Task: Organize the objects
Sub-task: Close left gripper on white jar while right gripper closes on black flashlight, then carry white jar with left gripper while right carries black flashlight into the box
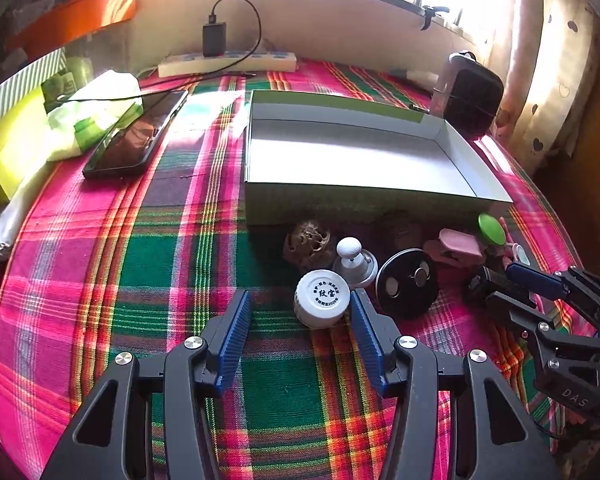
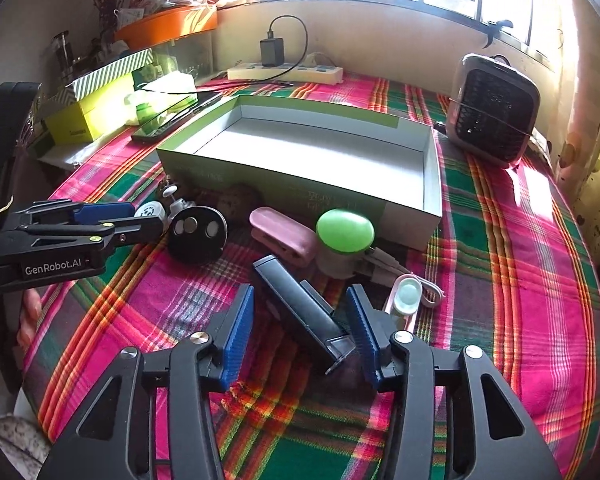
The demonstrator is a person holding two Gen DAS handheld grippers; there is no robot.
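An open shallow cardboard box [image 1: 476,162] [image 2: 432,168] lies on the plaid cloth. In front of it lie small objects: a white round jar [image 1: 322,298] [image 2: 150,212], a white knob piece [image 1: 354,258], a black disc [image 1: 406,284] [image 2: 198,232], a brown nut-like ball [image 1: 310,240], a pink case [image 1: 458,244] [image 2: 282,234], a green-capped item [image 1: 492,230] [image 2: 344,232] and a black bar-shaped device [image 2: 304,310]. My left gripper [image 1: 300,334] [image 2: 140,216] is open, with the jar by its right fingertip. My right gripper [image 2: 300,330] [image 1: 520,284] is open around the black device.
A phone [image 1: 138,136] on a cable, a tissue pack [image 1: 96,114] and yellow-green boxes [image 1: 8,144] lie at the left. A power strip [image 1: 228,62] with a charger sits at the back wall. A small heater [image 2: 494,110] stands back right. A pink item with a clear lens [image 2: 408,296] lies beside the right finger.
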